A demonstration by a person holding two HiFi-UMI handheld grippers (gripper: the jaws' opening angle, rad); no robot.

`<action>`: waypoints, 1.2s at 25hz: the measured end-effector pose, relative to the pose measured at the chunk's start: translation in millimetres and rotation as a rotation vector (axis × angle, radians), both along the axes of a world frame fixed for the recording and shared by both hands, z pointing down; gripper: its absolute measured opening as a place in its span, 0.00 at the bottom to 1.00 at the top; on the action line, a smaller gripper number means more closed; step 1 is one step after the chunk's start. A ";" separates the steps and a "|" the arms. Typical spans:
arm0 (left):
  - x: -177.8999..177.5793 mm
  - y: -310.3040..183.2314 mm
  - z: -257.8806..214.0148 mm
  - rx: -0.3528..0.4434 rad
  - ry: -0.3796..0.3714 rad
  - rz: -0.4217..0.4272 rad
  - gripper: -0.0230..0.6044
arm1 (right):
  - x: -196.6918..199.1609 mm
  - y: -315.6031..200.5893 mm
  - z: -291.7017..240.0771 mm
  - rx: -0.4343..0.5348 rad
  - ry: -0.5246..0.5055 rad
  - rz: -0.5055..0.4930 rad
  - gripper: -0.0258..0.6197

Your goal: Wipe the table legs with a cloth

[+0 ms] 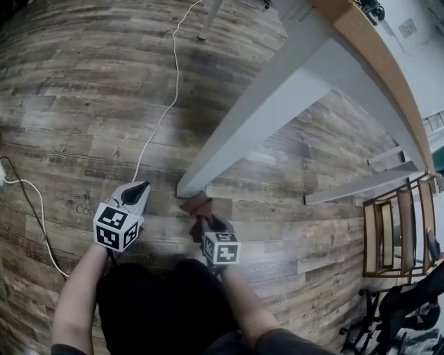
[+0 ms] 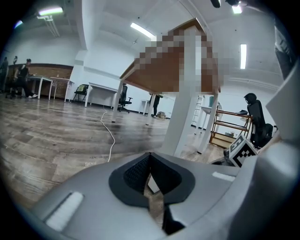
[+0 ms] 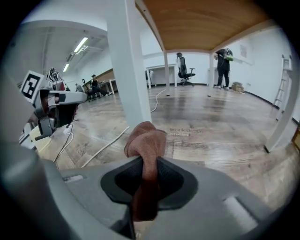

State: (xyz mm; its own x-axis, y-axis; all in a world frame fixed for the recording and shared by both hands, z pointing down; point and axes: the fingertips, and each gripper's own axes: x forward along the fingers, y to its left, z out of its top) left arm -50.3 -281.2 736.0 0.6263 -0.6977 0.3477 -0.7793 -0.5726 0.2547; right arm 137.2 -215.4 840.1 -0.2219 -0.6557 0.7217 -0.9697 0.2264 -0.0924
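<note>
The cloth (image 3: 147,140) is napped fabric, the table leg (image 3: 129,70) smooth and matt.

A white cable (image 1: 175,76) trails across the wood floor (image 1: 69,90), and a wooden rack (image 1: 397,232) stands at right.

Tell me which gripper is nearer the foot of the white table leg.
Right. The right gripper, shut on the cloth, is close by the foot of the table leg; the left gripper sits farther left.

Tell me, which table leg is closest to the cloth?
The big white leg whose foot sits just ahead of the brown cloth in the right gripper. The other legs stand farther across the floor.
</note>
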 end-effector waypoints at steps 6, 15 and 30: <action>9.1 -11.9 -37.7 0.063 0.038 0.056 0.07 | 51.6 -0.7 -102.5 0.231 -0.033 0.164 0.14; 22.6 -27.8 -87.9 0.138 0.014 0.033 0.07 | 52.8 -75.3 -297.5 0.587 -0.157 0.106 0.15; 54.2 -22.0 -202.8 0.255 0.022 -0.166 0.07 | 14.8 -96.1 -457.4 0.795 -0.377 -0.240 0.15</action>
State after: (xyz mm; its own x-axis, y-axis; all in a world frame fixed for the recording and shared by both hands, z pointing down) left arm 3.9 -303.1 533.2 0.5015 -0.8545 0.1356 -0.8637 -0.4852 0.1366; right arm 151.9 -311.4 382.7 -0.5462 -0.8346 -0.0713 -0.8253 0.5508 -0.1243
